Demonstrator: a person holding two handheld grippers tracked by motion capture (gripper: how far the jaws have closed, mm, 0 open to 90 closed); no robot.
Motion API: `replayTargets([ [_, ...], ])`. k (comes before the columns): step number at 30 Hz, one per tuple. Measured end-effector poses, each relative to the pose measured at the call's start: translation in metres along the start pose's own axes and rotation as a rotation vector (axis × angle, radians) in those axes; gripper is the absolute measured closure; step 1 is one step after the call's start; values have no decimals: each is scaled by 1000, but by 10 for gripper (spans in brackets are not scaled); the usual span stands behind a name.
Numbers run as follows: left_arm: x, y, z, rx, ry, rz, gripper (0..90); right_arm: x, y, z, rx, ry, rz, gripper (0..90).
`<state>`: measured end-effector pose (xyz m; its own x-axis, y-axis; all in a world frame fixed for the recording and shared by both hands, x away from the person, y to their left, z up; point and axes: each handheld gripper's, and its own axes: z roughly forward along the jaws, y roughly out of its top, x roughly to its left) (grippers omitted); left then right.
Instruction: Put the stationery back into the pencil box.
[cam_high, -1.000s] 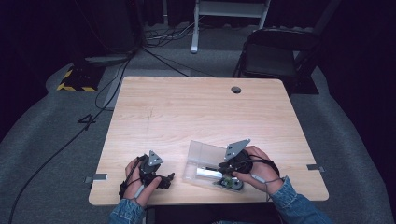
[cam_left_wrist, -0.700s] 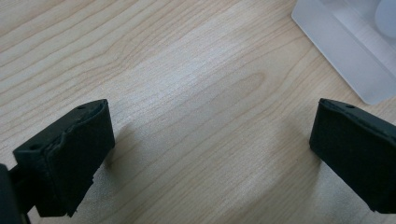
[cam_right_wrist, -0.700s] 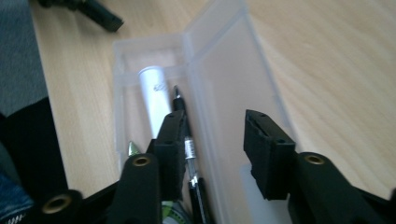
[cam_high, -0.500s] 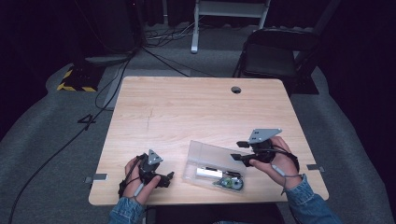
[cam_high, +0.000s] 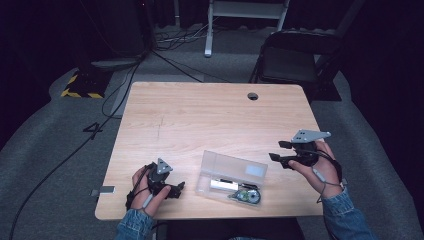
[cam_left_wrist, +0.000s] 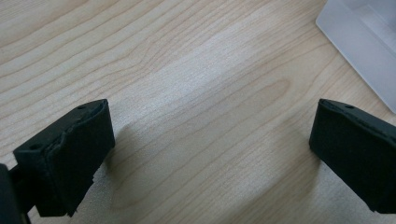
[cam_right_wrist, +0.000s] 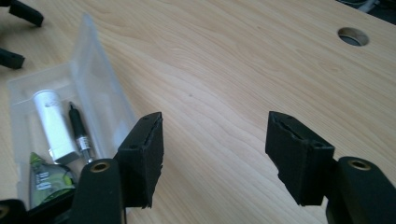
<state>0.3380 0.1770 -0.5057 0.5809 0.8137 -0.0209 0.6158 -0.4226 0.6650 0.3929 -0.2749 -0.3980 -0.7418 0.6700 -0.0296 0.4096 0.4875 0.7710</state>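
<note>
I see the clear plastic case (cam_high: 232, 176) lying open near the table's (cam_high: 210, 115) front edge, holding a white tube (cam_right_wrist: 53, 123), a black pen (cam_right_wrist: 79, 130) and a green item (cam_right_wrist: 46, 179). My right gripper (cam_high: 280, 151), right of the case, has just been opening with nothing between its jaws; my left gripper (cam_high: 177, 189), left of the case, is released.

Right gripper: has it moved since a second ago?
Yes. The right gripper was over the clear plastic case; in the high view it has gone right and away from it, toward the table's right edge. Its jaws have just been opening, nothing between them.
</note>
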Motion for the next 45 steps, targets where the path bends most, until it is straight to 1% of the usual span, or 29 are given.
replayTargets([
  [5,1,0,0,-3,1,-2,5,-18,-11,-3,0,-32,49,373],
  [8,2,-1,0,-1,2,-4,5,-28,-21,0,8,-48,75,372],
  [11,3,-1,-1,0,4,-10,5,-36,-29,3,21,-59,87,372],
  [14,3,-1,0,-1,5,-10,5,-38,-32,5,23,-62,89,369],
  [15,3,-1,-1,-1,6,-9,5,-42,-37,7,23,-64,92,369],
  [20,3,-1,0,-1,5,-10,4,-49,-48,14,23,-75,100,367],
  [27,3,-1,-1,0,5,-10,5,-54,-63,25,25,-83,108,362],
  [29,3,-1,-1,1,7,-5,4,-55,-68,27,27,-79,109,360],
  [34,3,-1,-1,2,6,-9,4,-54,-78,34,43,-72,110,357],
  [35,3,-1,-1,1,7,-5,4,-54,-80,35,46,-72,114,355],
  [38,2,-1,-1,2,6,-10,4,-55,-84,38,51,-69,119,352],
  [39,3,-1,-1,1,6,-4,4,-55,-85,39,54,-67,122,347],
  [40,2,-1,-1,2,6,-10,4,-55,-87,40,55,-68,123,343],
  [45,2,-1,-1,2,6,-10,4,-56,-91,45,72,-63,133,331],
])
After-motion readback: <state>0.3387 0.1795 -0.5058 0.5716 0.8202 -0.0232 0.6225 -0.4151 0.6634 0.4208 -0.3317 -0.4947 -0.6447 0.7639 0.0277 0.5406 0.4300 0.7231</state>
